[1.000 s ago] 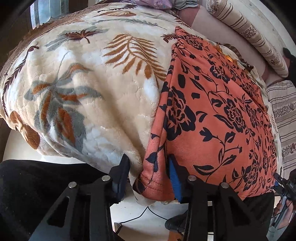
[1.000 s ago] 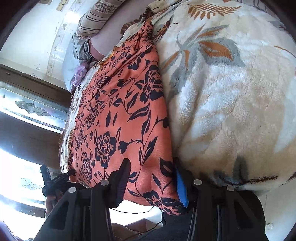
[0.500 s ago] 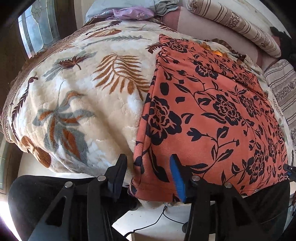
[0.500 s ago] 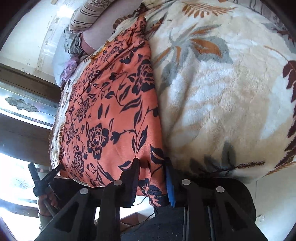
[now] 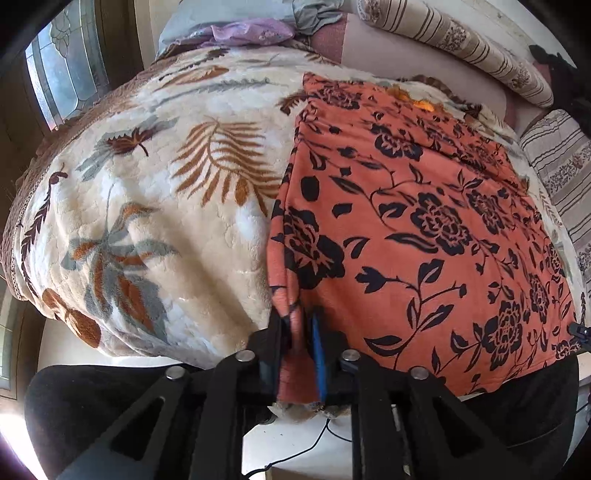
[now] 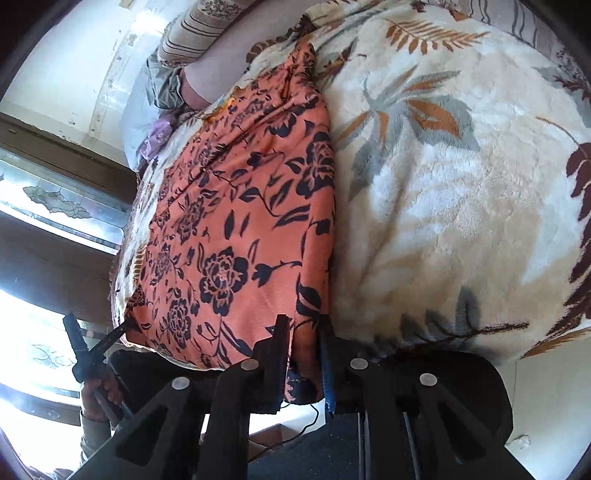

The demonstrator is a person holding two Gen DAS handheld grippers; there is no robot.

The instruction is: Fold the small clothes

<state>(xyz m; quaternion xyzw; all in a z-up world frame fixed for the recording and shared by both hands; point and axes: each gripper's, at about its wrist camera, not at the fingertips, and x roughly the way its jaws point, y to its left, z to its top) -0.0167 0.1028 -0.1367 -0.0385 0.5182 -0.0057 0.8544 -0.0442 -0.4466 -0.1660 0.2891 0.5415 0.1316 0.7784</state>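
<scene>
An orange garment with a black flower print lies spread flat on a cream blanket with leaf patterns. My left gripper is shut on the garment's near left corner at the bed's front edge. The garment also shows in the right wrist view, where my right gripper is shut on its near right corner. The other gripper shows at the lower left of the right wrist view, at the garment's far corner.
Striped pillows and a pile of lilac and grey clothes lie at the head of the bed. A window is at the left. The blanket hangs over the bed's front edge; floor and a cable lie below.
Both grippers have closed from open onto the garment's near corners. The views have shifted a little closer to the bed's front edge.
</scene>
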